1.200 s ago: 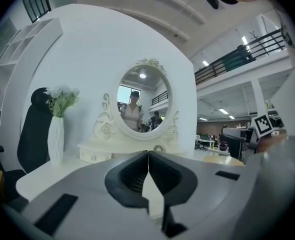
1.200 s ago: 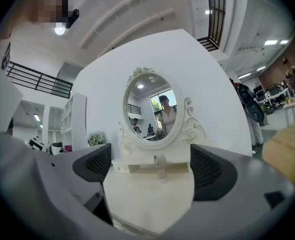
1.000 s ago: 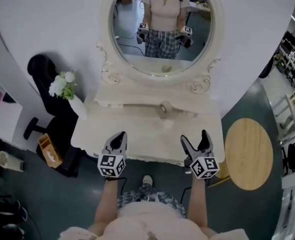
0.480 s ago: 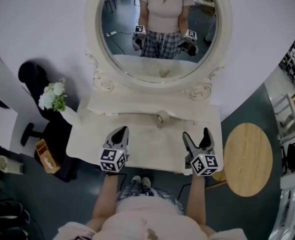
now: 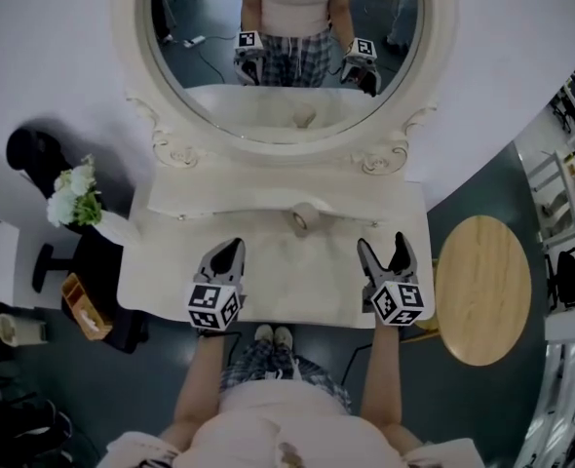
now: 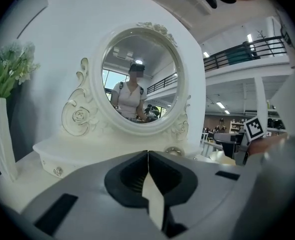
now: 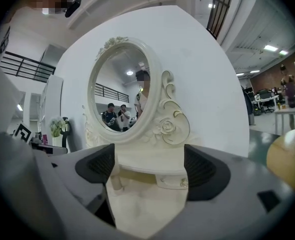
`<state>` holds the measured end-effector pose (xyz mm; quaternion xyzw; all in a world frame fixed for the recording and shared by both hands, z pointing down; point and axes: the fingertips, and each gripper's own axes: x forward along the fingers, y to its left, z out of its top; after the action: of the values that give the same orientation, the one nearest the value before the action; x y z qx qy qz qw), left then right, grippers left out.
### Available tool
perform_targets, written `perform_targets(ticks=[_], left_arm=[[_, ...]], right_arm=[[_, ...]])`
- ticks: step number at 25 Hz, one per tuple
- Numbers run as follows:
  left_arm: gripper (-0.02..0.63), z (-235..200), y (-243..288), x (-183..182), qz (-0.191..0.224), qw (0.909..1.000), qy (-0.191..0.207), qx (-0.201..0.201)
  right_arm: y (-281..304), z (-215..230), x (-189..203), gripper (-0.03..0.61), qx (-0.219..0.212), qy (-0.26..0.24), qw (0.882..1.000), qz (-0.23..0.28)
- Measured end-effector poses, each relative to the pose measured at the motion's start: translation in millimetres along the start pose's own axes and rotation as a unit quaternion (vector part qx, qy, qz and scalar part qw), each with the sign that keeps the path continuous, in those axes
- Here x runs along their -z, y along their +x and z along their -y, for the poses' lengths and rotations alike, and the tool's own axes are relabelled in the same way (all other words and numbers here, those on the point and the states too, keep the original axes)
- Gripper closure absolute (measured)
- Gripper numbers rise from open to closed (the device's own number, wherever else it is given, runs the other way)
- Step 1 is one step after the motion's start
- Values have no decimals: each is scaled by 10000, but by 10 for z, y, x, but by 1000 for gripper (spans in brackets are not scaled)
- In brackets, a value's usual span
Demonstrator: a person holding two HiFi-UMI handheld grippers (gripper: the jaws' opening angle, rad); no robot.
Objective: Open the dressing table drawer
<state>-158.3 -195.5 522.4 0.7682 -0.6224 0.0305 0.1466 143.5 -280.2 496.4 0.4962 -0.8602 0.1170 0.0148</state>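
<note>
Head view overhead; gripper views face dressing table [image 5: 295, 266].

The dressing table's [image 5: 278, 286] front half is left bare; its left back corner is blocked by a vase [image 5: 112, 226], its back edge by a mirror [image 5: 287, 76].

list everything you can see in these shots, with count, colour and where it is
dressing table: one, cream white, centre, in front of the person
oval mirror: one, cream carved frame, at the table's back
vase of flowers: one, white vase with white blooms, at the table's left end
chair: one, black, left of the table
wooden box: one, light brown, on the floor at left
round table: one, light wood top, right of the dressing table
left gripper: one, grey, over the tabletop's left side, jaws together, empty
right gripper: one, grey, over the tabletop's right side, jaws apart, just closed a little, nothing between them
</note>
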Motion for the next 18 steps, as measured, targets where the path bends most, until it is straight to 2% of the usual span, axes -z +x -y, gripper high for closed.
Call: perform_targets(ticks=[11,18], left_arm=[[586,27,31,419,-467,9988,7,109],[586,20,122,507,-550,9983,44,164]], right_arm=[[429,520,628,253,523,191,9953,-786],[623,747,982,288,780,148,9884,-1295]])
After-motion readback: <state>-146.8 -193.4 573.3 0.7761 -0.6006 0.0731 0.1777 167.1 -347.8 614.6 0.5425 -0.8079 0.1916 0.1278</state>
